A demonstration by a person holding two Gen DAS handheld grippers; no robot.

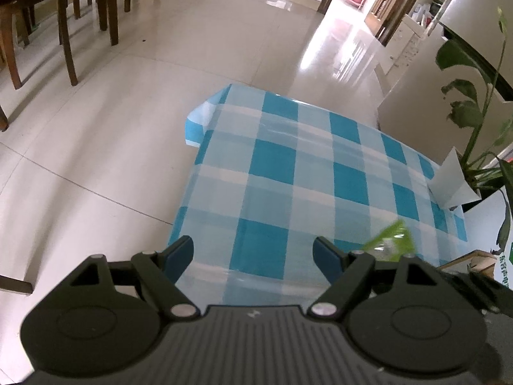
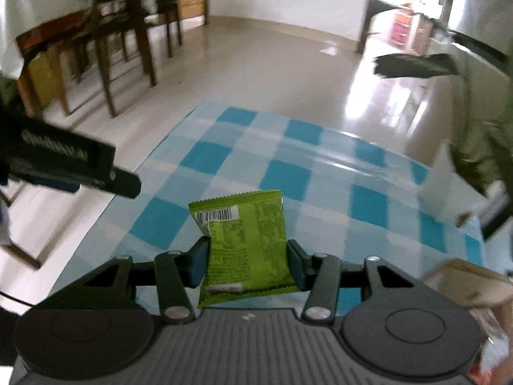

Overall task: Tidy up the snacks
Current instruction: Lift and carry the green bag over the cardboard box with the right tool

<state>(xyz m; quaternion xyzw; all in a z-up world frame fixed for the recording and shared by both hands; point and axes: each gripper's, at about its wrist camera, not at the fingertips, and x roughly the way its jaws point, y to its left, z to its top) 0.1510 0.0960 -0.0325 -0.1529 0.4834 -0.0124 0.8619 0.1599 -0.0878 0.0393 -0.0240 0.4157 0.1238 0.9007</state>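
Right gripper (image 2: pixel 247 261): jaws clamped on a green snack packet (image 2: pixel 245 240), one blue pad on each side edge. Packet upright in the lower centre of the right wrist frame, back panel with barcode and fine print facing the camera, held above the blue-and-white checked tablecloth (image 2: pixel 320 173).

Left gripper (image 1: pixel 253 256): jaws apart, nothing between them, over the near edge of the same tablecloth (image 1: pixel 288 166). In the left wrist view the green packet (image 1: pixel 389 240) shows blurred at lower right, just beyond the right-hand finger.

The left gripper's body (image 2: pixel 64 163) juts in from the left edge of the right wrist frame.

A white folded card (image 1: pixel 452 183) stands at the cloth's right edge, beside a leafy potted plant (image 1: pixel 474 112). Cardboard box (image 2: pixel 465 285) at lower right, blurred. Wooden chairs (image 1: pixel 86 16) on a glossy tiled floor (image 1: pixel 128 128), upper left.
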